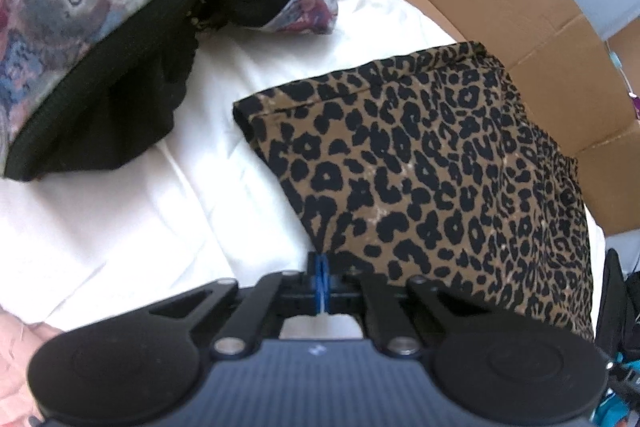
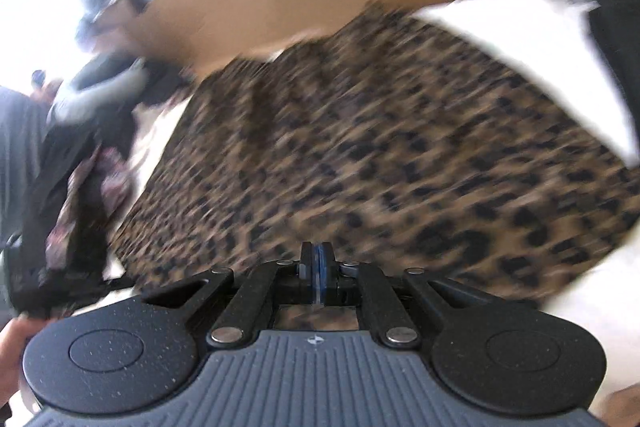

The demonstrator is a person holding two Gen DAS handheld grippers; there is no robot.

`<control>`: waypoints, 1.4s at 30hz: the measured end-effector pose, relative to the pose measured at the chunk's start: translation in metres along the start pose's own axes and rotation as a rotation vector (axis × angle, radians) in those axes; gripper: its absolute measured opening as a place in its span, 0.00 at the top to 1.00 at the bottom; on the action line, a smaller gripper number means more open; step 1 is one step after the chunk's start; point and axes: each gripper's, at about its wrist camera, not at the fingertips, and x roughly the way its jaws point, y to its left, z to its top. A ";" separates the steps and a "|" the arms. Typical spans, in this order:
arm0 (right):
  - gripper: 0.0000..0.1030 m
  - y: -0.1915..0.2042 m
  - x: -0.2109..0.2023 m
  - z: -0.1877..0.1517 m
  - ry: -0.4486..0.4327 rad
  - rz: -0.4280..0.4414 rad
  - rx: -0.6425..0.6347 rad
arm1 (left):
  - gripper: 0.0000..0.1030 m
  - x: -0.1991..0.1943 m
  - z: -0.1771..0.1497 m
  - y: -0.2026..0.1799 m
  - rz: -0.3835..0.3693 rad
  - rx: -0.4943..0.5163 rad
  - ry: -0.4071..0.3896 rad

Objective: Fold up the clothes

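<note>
The brown, black-spotted leopard-print garment (image 1: 440, 167) lies partly folded on the white bedsheet (image 1: 120, 227). Your left gripper (image 1: 321, 269) pinches its near corner; your right gripper (image 2: 319, 259) is pressed together at its edge. Next, carry both across evenly.

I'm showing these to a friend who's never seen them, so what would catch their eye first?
The leopard-print garment would, spread across the white bedding in the middle of both views. The left gripper is shut at its near corner. Next is the heap of patchwork-print and black clothes at upper left in the left view, with a brown cardboard box behind the garment.
</note>
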 end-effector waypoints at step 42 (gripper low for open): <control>0.65 0.053 0.042 0.005 0.049 -0.184 -0.363 | 0.76 0.001 0.017 -0.101 -0.123 0.440 -0.053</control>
